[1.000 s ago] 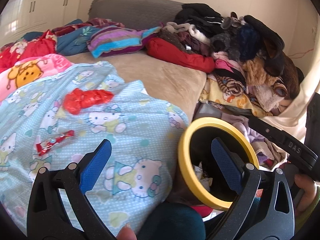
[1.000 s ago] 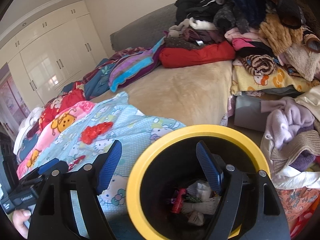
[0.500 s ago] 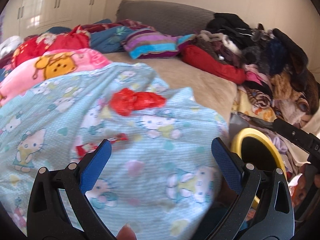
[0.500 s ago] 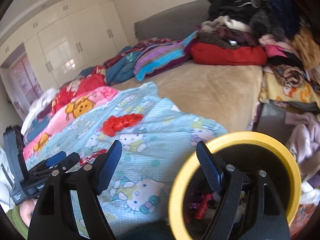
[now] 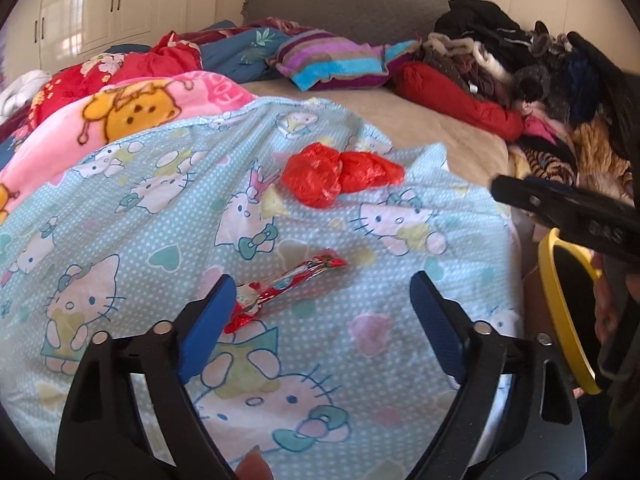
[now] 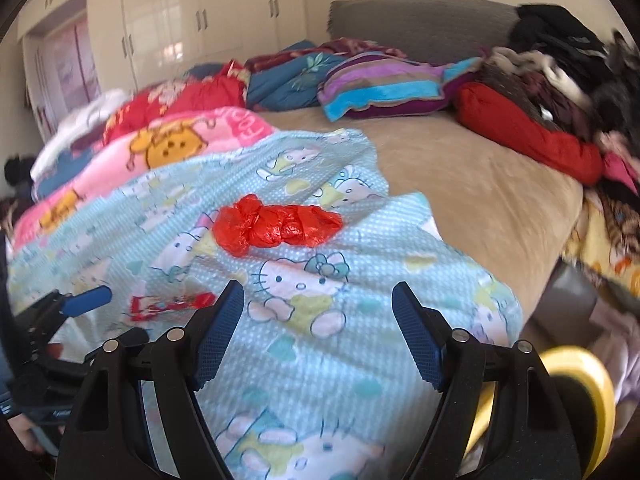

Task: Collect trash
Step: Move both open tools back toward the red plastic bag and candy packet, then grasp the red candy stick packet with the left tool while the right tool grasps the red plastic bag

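Landmark: I use the blue cat blanket (image 5: 160, 216) on the bed (image 5: 440, 128) to say where things are.
Left fingers: My left gripper (image 5: 320, 300) hangs over the near part of the blanket. Its fingers have just been closing a bit, but they are still spread apart and press on nothing. One blue finger (image 5: 206, 320) sits just beside the end of the candy wrapper.
Right fingers: My right gripper (image 6: 318, 312) is spread wide over the blanket too, with only blanket between its fingers.
Candy wrapper: The red candy wrapper (image 5: 280, 292) lies flat on the near part of the blanket. The left view shows it sharp and close. In the right view it is a blurry red strip (image 6: 172, 304), next to the other gripper's blue tip.
Red bag: The crumpled red plastic bag (image 5: 340, 174) lies in the middle of the blanket, past the wrapper. Both views show it (image 6: 276, 226).
Yellow bin: The yellow-rimmed bin (image 5: 560, 320) is off the right edge of the blanket. The left view shows its rim sharp, with my right gripper's black frame crossing it. The right view shows only a blurry yellow bit (image 6: 584, 380).
Only in the right view: A hand (image 6: 30, 436) low at the left edge, holding the left gripper.
Only in the left view: A fingertip (image 5: 252, 466) at the bottom edge.
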`<action>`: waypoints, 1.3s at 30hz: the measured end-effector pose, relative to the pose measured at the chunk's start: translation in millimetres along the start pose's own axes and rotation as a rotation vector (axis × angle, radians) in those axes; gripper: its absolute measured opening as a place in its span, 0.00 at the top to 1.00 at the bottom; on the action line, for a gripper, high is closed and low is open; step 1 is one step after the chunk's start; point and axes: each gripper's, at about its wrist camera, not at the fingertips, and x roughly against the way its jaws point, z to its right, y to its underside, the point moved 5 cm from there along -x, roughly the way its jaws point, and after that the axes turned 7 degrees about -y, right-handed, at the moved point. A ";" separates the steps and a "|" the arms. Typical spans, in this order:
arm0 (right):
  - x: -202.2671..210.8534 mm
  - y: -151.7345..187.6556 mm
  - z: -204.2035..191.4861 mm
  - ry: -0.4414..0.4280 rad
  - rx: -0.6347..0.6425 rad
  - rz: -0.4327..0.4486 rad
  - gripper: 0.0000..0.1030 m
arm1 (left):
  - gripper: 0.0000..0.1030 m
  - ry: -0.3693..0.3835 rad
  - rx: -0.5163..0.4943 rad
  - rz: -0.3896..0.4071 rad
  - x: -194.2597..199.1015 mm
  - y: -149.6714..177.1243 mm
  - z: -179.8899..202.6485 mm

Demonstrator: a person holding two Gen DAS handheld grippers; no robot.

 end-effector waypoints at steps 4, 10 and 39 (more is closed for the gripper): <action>-37.9 -10.3 2.2 0.017 0.044 -0.054 0.28 | 0.34 -0.007 -0.017 -0.030 -16.0 2.4 -4.0; -87.6 -20.7 2.4 0.054 0.142 -0.139 0.28 | 0.45 -0.014 -0.023 -0.076 -39.3 6.0 -14.0; -98.3 -9.8 -21.4 -0.111 0.093 -0.148 0.74 | 0.83 -0.004 0.136 -0.152 -58.9 21.7 -39.2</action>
